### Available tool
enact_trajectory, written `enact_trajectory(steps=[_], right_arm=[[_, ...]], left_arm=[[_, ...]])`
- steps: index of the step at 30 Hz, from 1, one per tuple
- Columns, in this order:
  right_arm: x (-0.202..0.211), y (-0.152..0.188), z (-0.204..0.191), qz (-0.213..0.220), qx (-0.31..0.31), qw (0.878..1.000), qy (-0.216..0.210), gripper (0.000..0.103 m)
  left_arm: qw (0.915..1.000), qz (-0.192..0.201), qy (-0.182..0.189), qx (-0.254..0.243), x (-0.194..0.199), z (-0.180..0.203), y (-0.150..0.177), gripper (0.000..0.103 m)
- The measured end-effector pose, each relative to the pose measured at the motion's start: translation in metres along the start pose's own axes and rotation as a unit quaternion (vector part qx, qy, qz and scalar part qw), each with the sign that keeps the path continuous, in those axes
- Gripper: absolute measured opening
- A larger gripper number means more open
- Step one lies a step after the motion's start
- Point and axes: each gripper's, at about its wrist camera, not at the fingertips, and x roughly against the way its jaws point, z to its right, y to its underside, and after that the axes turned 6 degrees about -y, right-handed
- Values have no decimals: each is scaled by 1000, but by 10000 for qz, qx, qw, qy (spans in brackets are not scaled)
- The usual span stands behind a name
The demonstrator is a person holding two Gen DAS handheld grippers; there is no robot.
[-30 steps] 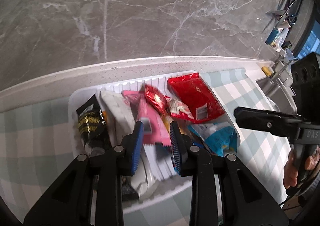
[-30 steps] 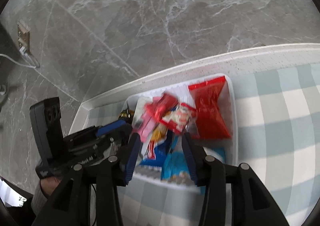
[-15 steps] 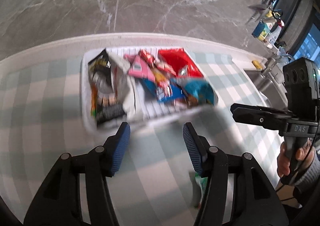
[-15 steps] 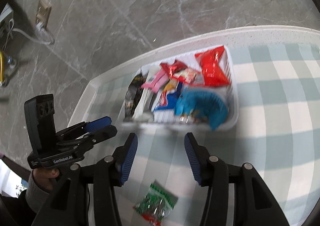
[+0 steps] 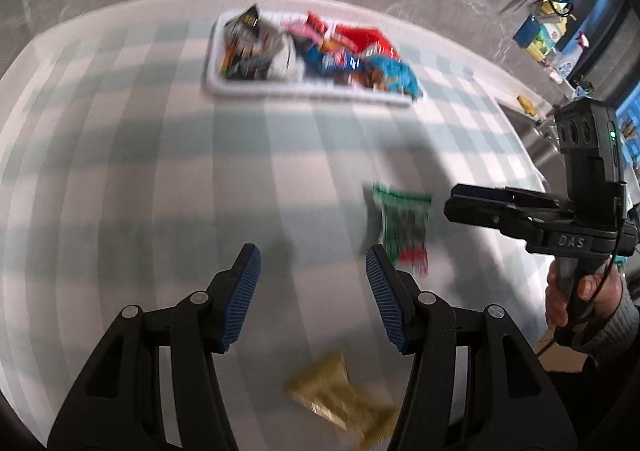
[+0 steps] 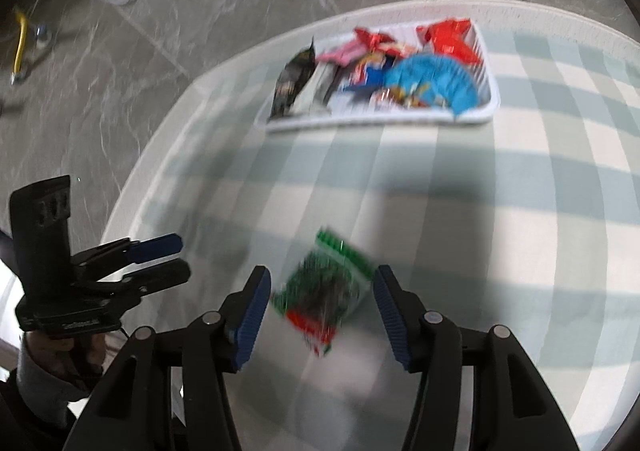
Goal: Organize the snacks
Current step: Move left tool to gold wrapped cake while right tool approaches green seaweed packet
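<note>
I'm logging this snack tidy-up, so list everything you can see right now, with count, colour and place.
Tray: one, white, far side of the table, full of mixed snack packets.
Green packet: one, green with red, on the cloth, between the right tool's open fingers.
Gold packet: one, gold, on the cloth, near the left tool.
Tablecloth: one, pale green and white check, covering the table.
Left tool: one, black with blue pads, open, empty.
Right tool: one, black with blue pads, open.
</note>
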Motion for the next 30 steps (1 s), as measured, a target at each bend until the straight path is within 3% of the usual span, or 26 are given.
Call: enact_trajectory(steps=[7,12,30], right_arm=[[-12,20,-7,-245,199,9995,-28,59],[-17,25,-9,-318,294,9991,-1,62],[-39,12,-21,-478,601,9967,279,64]], left_arm=[[9981,-292,-159,521,7,4,57,53],[9958,-442,-214,773,7,8,81,53],[9933,-678,-186,915,-13,23,96,53]])
